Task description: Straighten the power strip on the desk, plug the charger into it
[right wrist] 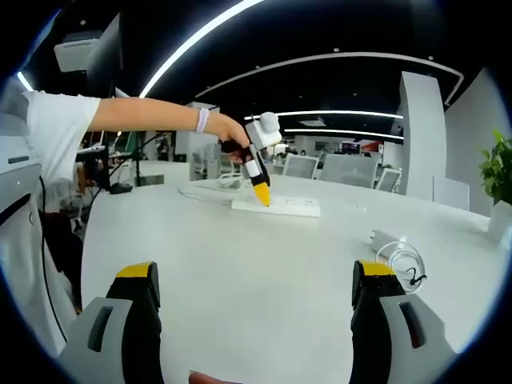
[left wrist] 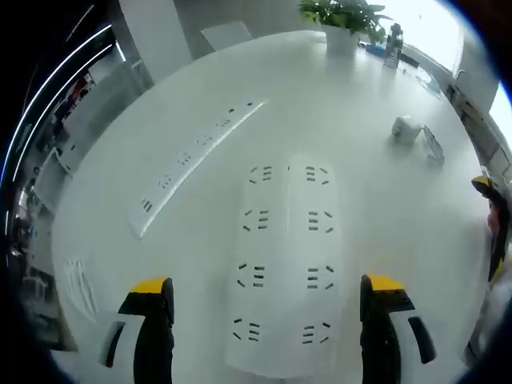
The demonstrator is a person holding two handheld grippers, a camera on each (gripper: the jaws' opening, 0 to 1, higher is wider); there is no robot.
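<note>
Both jaws straddle the power strip point(left wrist: 284, 268), desk point(left wrist: 400, 208) open around.

The left hand-held gripper point(left wrist: 268, 308) is hanging with its yellow-tipped jaws spread wide. The right hand-held gripper point(right wrist: 254, 300) is likewise gaping. Ahead of it, the person's outstretched arm point(right wrist: 148, 114) is angling the left one's yellow tips downward.

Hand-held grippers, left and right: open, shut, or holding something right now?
Left hand-held gripper: open, over the power strip, holding nothing.
Right hand-held gripper: open, empty.
</note>
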